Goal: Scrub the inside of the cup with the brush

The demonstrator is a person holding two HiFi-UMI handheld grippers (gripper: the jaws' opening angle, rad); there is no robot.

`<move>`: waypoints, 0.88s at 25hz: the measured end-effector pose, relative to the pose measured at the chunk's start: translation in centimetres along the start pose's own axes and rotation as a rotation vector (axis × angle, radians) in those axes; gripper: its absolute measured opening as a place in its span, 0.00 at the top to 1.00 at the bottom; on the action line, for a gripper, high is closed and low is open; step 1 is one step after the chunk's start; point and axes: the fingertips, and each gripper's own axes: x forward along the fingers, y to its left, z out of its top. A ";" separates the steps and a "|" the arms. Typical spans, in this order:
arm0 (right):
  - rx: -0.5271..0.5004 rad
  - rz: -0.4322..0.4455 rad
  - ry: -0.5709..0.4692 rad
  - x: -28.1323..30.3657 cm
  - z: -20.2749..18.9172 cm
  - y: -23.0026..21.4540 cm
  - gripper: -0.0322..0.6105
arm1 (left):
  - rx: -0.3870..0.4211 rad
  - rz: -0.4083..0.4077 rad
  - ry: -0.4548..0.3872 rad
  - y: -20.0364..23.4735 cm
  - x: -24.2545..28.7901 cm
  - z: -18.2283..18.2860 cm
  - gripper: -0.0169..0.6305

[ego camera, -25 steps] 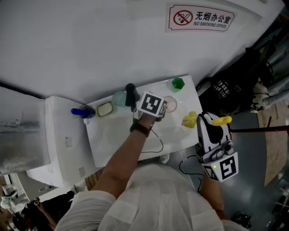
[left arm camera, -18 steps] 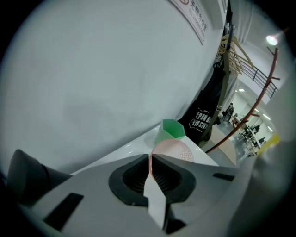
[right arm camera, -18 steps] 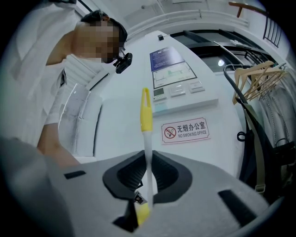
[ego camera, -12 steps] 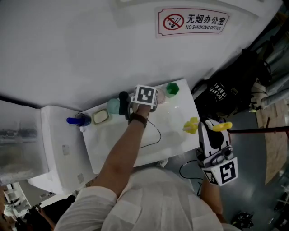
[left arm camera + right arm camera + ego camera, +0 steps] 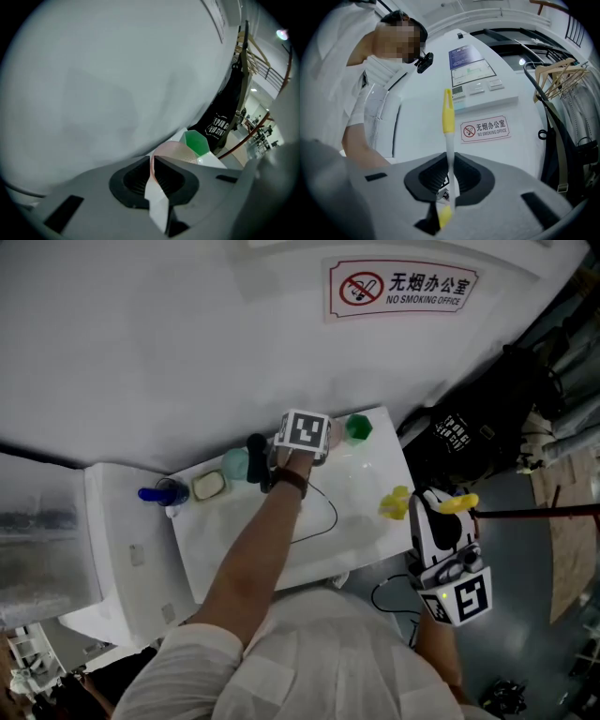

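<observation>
My left gripper [image 5: 319,442] is at the back of the white table [image 5: 253,549], under its marker cube. It is shut on the rim of a translucent pink cup [image 5: 334,439]. In the left gripper view the cup's wall [image 5: 171,151] is pinched between the jaws of the left gripper [image 5: 152,161]. A green cup [image 5: 357,427] [image 5: 197,142] stands just beyond. My right gripper [image 5: 442,510] hangs off the table's right edge, shut on a brush [image 5: 457,504]. In the right gripper view its white handle with a yellow end [image 5: 448,126] points up from the right gripper [image 5: 450,164].
A teal cup [image 5: 235,462], a dark upright object [image 5: 255,456], a small dish [image 5: 208,485] and a blue item [image 5: 159,492] line the table's back left. A yellow object [image 5: 394,501] lies at the right edge. A black cable [image 5: 323,521] crosses the top. A black bag [image 5: 469,427] sits right.
My left gripper with the pink cup has shifted toward the wall and closer to the green cup. The right gripper with the brush has stayed about where it was.
</observation>
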 end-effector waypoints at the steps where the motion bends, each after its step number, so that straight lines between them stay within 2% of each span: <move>1: -0.001 -0.001 0.001 0.0 0.0 0.0 0.89 | -0.008 -0.015 0.000 -0.3 0.0 -0.1 0.94; 3: -0.002 -0.004 0.001 -0.1 0.0 -0.1 0.89 | -0.031 -0.039 0.014 -0.6 0.0 -0.5 0.92; 5: -0.002 -0.006 -0.001 -0.3 0.2 -0.1 0.89 | -0.045 -0.048 0.020 -0.7 -0.3 -0.6 0.81; 7: -0.005 -0.009 -0.005 -0.4 0.3 -0.1 0.89 | -0.046 -0.044 0.002 -0.6 -0.8 -0.3 0.77; 12: -0.010 -0.010 -0.019 -0.9 1.0 0.2 0.89 | -0.052 -0.047 -0.051 -0.7 -2.6 0.5 0.73; 18: -0.013 -0.006 -0.041 -1.4 1.9 0.8 0.89 | -0.038 -0.066 -0.162 -2.0 -6.4 2.4 0.73; 22: -0.019 0.003 -0.058 -1.7 2.8 1.3 0.89 | -0.036 -0.108 -0.297 -3.7 -10.9 4.6 0.73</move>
